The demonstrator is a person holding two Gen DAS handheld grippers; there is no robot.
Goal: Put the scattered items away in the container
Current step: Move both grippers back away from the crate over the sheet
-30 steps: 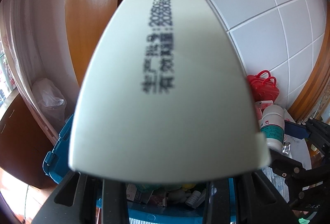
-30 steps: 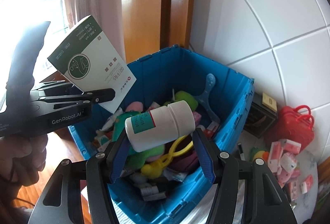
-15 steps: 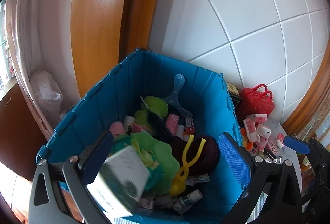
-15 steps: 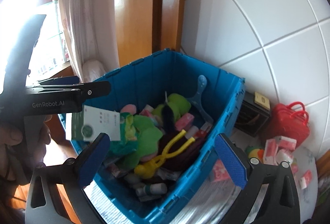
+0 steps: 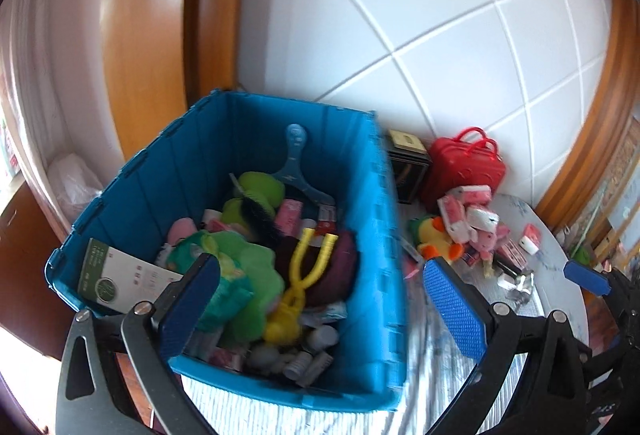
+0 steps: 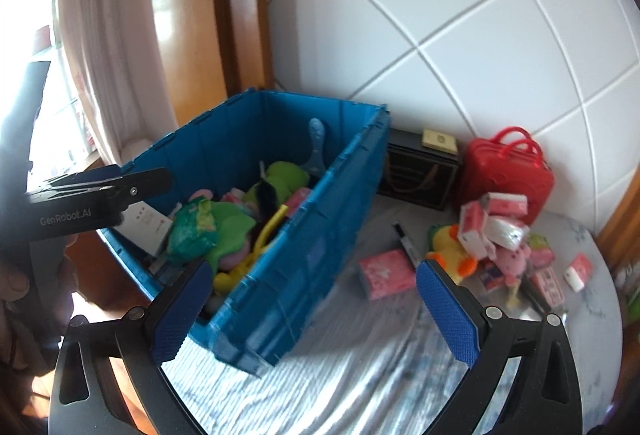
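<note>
The blue crate (image 5: 376, 275) (image 6: 316, 247) stands at the table's left, full of toys and packets. The green-and-white box (image 5: 120, 277) (image 6: 144, 227) lies inside at its left wall, and white bottles (image 5: 308, 363) lie at its near end. My left gripper (image 5: 320, 307) is open and empty above the crate's near right corner. My right gripper (image 6: 312, 311) is open and empty over the cloth beside the crate. Scattered pink packets (image 6: 492, 215) (image 5: 464, 207), a yellow duck toy (image 6: 452, 247) (image 5: 432, 235) and a pink plush (image 6: 512, 255) lie on the table to the right.
A red toy suitcase (image 6: 504, 171) (image 5: 464, 171) and a dark box (image 6: 420, 171) (image 5: 408, 171) stand against the tiled wall. A pink packet (image 6: 386, 273) and a black pen (image 6: 406, 239) lie on the striped cloth (image 6: 360, 375). A curtain and wooden frame are at the left.
Both grippers opened and dropped their loads into the crate: the left its green-and-white box, the right its white bottle. Both have since swung right, toward the scattered items.
</note>
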